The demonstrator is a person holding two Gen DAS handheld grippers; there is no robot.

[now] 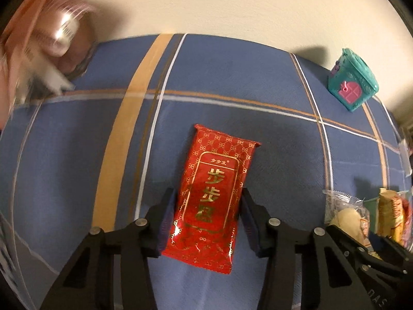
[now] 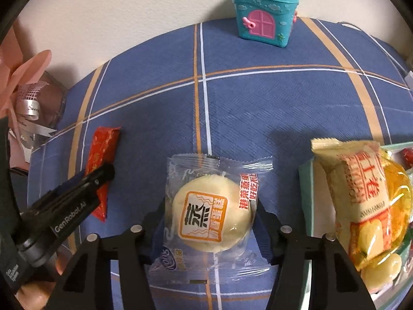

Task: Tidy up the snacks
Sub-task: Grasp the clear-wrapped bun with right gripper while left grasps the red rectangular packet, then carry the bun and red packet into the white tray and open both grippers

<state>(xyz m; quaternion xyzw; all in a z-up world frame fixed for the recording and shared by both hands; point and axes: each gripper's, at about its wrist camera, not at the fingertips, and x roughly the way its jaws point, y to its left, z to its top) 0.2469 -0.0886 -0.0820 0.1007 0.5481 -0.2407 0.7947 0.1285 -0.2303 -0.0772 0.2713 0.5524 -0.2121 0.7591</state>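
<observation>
A red snack packet with gold characters (image 1: 211, 196) lies on the blue plaid cloth. My left gripper (image 1: 207, 211) has a finger at each long side of it, touching or nearly touching. In the right wrist view the packet (image 2: 103, 160) lies at the left under the left gripper's fingers (image 2: 87, 180). A clear-wrapped pale round cake (image 2: 211, 214) sits between the fingers of my right gripper (image 2: 210, 222), which press its wrapper. The cake also shows in the left wrist view (image 1: 346, 217).
A tray (image 2: 306, 196) at the right holds a yellow snack bag (image 2: 361, 193) and other packets. A teal toy house box (image 2: 265, 13) stands at the back by the wall. A pink gift-wrapped bundle with ribbon (image 2: 28, 98) sits at the left.
</observation>
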